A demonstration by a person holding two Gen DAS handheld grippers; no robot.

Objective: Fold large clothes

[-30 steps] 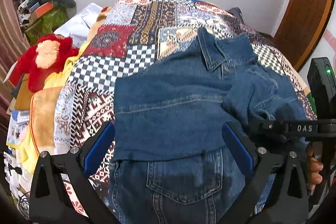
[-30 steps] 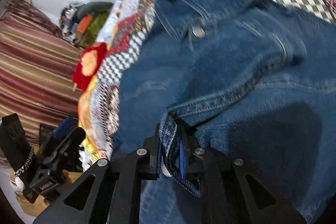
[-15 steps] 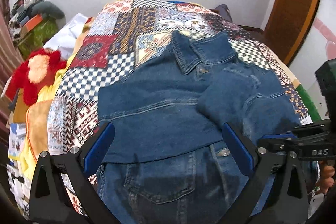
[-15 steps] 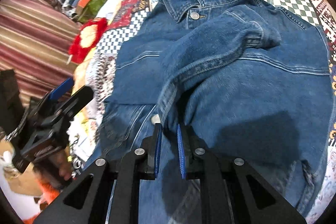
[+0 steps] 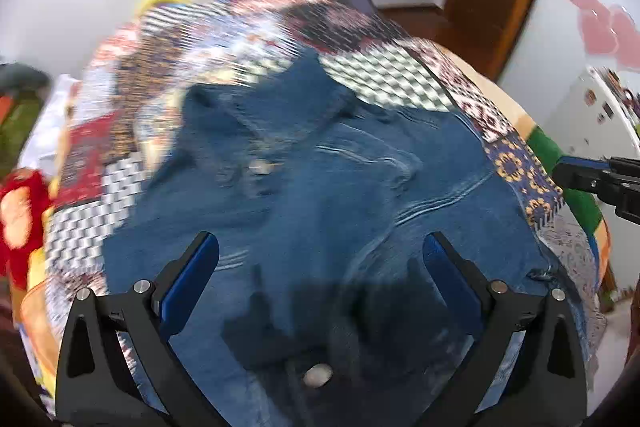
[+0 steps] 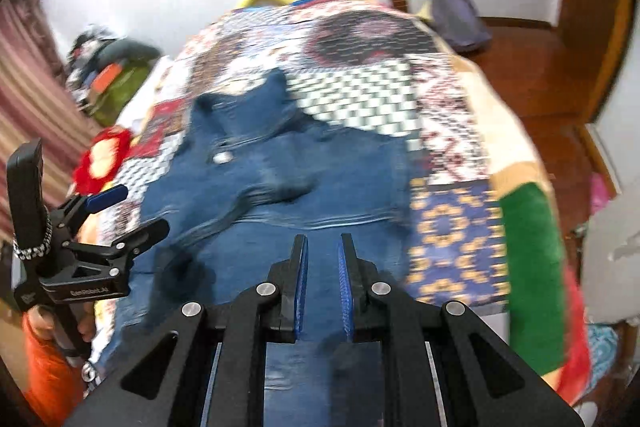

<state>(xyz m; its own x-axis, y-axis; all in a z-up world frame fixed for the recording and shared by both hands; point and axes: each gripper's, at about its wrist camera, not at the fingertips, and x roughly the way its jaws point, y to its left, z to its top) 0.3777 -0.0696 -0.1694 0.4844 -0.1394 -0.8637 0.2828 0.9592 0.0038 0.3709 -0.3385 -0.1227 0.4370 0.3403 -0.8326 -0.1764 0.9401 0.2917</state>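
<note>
Denim jacket [image 5: 320, 187] below both — left hand-held gripper [image 5: 320, 259] wide, right hand-held gripper [image 6: 322, 267] closed, empty.

A blue denim jacket [image 5: 320, 195] lies spread on the patchwork-covered bed [image 5: 400, 67] — collar toward twelve o'clock, one sleeve folded across its front.

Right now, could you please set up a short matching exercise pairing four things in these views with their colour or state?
Things:
1. denim jacket
2. left hand-held gripper
3. right hand-held gripper
4. stuffed toy

Descriptions:
A. red, beside the quilt
B. jaws wide open
C. blue, spread on the quilt
D. jaws narrow, holding nothing

Pairs: 1-C, 2-B, 3-D, 4-A
</note>
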